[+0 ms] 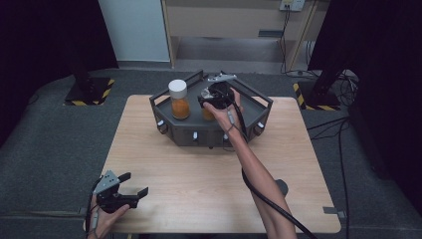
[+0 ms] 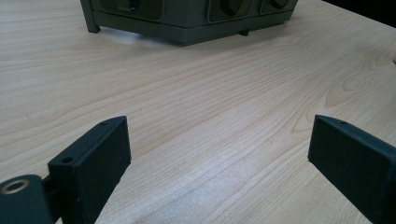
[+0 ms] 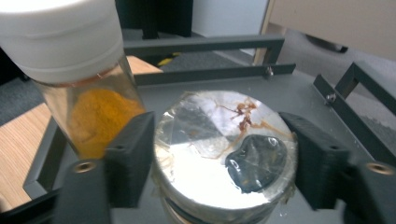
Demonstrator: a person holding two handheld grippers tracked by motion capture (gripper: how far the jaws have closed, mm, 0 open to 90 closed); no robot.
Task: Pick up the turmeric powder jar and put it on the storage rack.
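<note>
A dark grey tray (image 1: 259,118) stands at the far middle of the wooden table (image 1: 199,169). In it stands a jar with a white lid (image 1: 178,99) holding orange powder, upright. Beside it is a second jar (image 1: 207,114) with a torn foil seal (image 3: 224,158) on top. My right gripper (image 1: 217,97) reaches down over this foil-sealed jar; in the right gripper view its jaws press both sides of the rim, right gripper (image 3: 219,135) shut on it. The white-lidded jar (image 3: 79,70) is just left of those jaws. My left gripper (image 1: 133,185) rests open at the table's near left corner, holding nothing.
The tray's raised rails (image 3: 205,44) surround the jars, and its front face (image 2: 187,18) carries round knobs. Bare wood lies between the left gripper (image 2: 219,140) and the tray. A black cable trails along the right forearm. Grey floor and black stands lie beyond the table.
</note>
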